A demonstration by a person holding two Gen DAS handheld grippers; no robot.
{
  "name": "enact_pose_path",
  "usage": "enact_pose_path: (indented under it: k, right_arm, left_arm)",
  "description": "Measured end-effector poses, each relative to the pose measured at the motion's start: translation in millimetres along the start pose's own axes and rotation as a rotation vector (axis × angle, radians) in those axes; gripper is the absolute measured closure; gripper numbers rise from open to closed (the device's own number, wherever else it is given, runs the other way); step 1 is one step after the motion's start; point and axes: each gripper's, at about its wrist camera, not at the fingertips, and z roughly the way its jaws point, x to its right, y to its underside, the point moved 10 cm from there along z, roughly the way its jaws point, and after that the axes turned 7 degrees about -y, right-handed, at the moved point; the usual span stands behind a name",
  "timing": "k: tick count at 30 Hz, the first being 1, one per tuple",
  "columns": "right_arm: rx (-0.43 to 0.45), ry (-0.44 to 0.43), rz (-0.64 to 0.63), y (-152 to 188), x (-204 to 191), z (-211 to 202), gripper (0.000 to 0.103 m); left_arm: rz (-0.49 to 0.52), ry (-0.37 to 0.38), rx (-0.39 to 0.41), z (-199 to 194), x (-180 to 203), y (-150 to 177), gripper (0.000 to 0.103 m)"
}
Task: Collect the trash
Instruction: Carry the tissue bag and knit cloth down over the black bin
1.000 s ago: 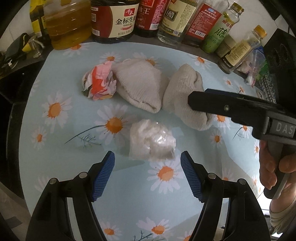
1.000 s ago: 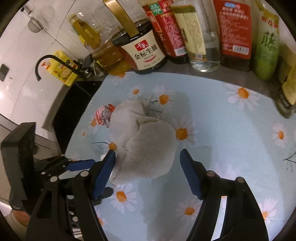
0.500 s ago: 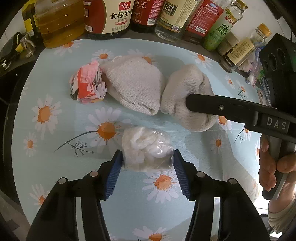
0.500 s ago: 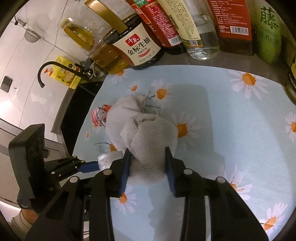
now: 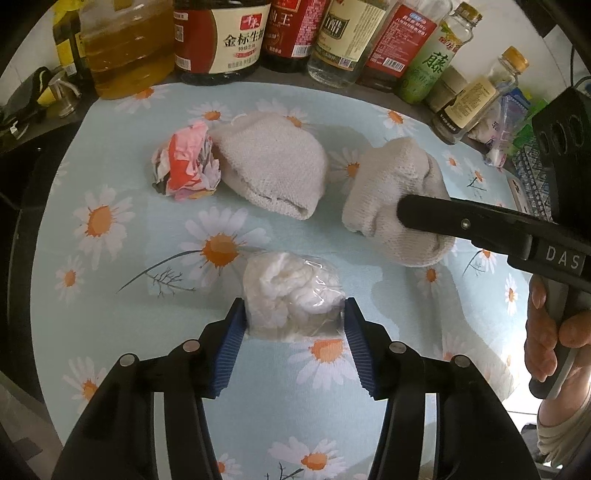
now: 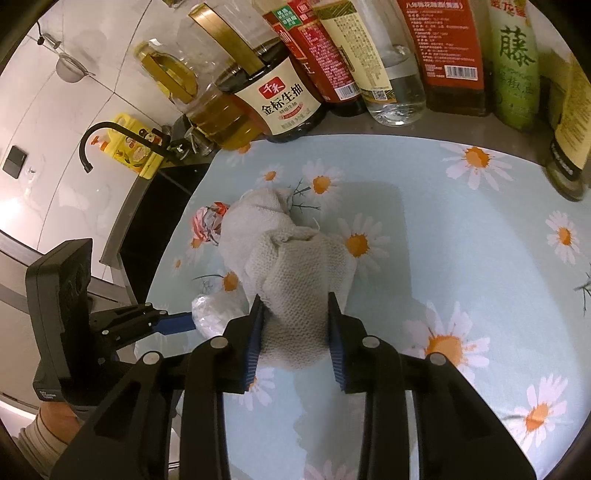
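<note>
Pale blue daisy-printed cloth (image 5: 110, 258) spread over the surface. Along the far edge, standing upright in a row: clear plastic jug of golden cooking oil (image 5: 125, 48), dark soy-sauce bottle with a cream and red label (image 5: 221, 40), red-labelled dark bottle (image 5: 291, 33), clear bottle with an olive label (image 5: 343, 40), green-labelled bottle (image 5: 432, 70), small yellow-capped glass bottle (image 5: 476, 99). Beyond the cloth's left edge, black curved faucet (image 6: 110, 136) beside a yellow printed box (image 6: 133, 151).

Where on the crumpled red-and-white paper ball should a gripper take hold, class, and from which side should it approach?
Grip the crumpled paper ball across its middle, coming down from above. One side presses against the knitted cloth, so place the fingers on its near and far faces, which look free. It is a loose, irregular wad lying on the daisy tablecloth, so a squeeze across its bulk should probably hold.
</note>
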Motion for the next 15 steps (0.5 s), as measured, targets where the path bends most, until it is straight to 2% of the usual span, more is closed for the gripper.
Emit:
enact_pose_path:
  k: [7, 15]
  right_arm:
    - [0.035, 0.039, -0.009, 16.3, -16.4, -17.1, 0.07]
    - [0.066, 0.076, -0.008, 51.8, -46.0, -33.7, 0.07]
  left_arm:
    - [0.028, 0.011, 0.038, -21.0, -3.6, 14.4, 0.052]
    - [0.062, 0.033, 0.068, -46.1, -12.7, 43.9, 0.052]
